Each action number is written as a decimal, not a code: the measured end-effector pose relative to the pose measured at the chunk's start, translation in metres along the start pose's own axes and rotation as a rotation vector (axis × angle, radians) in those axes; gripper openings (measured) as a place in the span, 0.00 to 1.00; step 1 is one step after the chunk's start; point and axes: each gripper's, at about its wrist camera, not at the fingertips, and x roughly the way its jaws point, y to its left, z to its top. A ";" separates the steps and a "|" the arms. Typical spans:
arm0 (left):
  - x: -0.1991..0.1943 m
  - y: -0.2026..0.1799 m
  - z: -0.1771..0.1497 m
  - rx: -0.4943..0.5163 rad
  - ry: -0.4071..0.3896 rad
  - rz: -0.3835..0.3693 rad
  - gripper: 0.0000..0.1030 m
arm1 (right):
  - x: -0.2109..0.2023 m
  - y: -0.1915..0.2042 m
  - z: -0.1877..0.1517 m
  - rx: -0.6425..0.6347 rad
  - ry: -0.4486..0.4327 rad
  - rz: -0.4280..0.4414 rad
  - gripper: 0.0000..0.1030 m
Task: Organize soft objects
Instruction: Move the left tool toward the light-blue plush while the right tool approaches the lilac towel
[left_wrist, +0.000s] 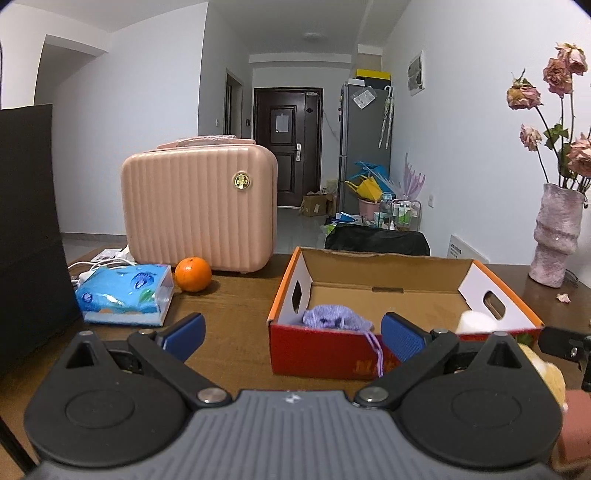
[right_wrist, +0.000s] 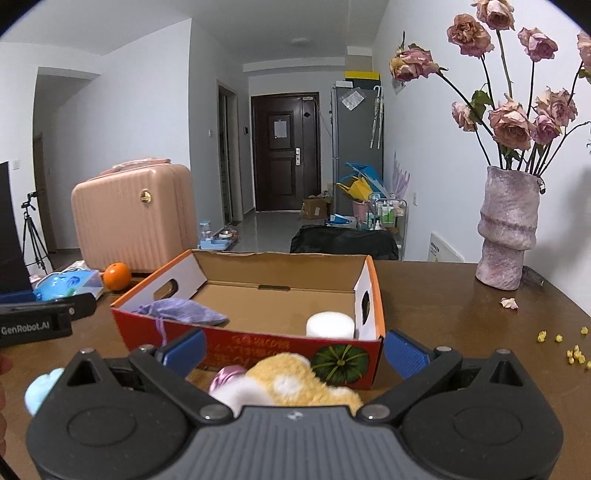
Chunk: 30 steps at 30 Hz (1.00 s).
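Both tongs gape wide, gripping nothing — left tongs before the box, right tongs over a plush.

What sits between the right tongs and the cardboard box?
A yellow-and-white plush toy lies between the open right tongs and the box's red front wall, per the right wrist view.

Left tongs spread wide, empty, low centre of frame. Cardboard box on tabletop centre-right; purple knit pouch at its near-left corner, drawstring over the front wall; white soft item at its near-right. Tissue pack and orange left.
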 end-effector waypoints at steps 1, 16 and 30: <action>-0.004 0.001 -0.003 0.001 0.001 -0.002 1.00 | -0.003 0.001 -0.002 0.000 0.000 0.002 1.00; -0.061 0.007 -0.039 0.043 -0.007 -0.032 1.00 | -0.052 0.018 -0.033 -0.025 -0.012 0.021 1.00; -0.105 0.017 -0.077 0.069 0.021 -0.072 1.00 | -0.087 0.035 -0.073 -0.058 0.003 0.033 1.00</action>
